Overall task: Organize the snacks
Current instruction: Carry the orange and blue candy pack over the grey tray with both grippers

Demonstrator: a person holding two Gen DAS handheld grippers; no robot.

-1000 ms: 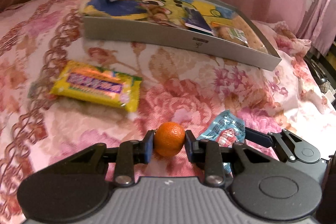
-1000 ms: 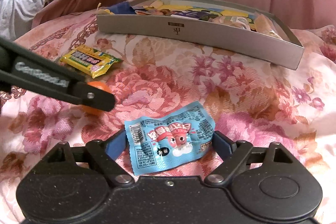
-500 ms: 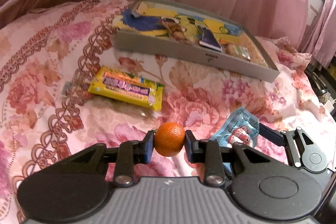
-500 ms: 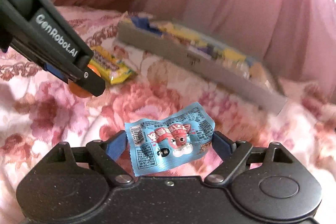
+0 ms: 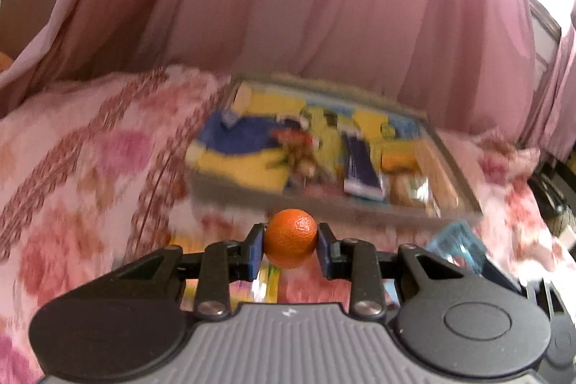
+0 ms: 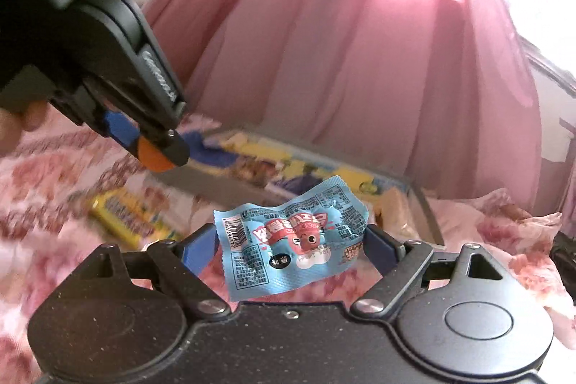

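We have lifted both off the bed since a second ago — left gripper (image 5: 291,243) clamps the orange (image 5: 291,242), right gripper (image 6: 291,245) pinches the blue packet (image 6: 291,240), nearer the tray (image 5: 457,182).

**Your two claws up close**

Your left claw (image 5: 291,249) has matte black linkages, blue pads, silver screws and a ribbed grey housing. Your right claw (image 6: 291,249) has blue pads too, on a speckled black body with round caps.
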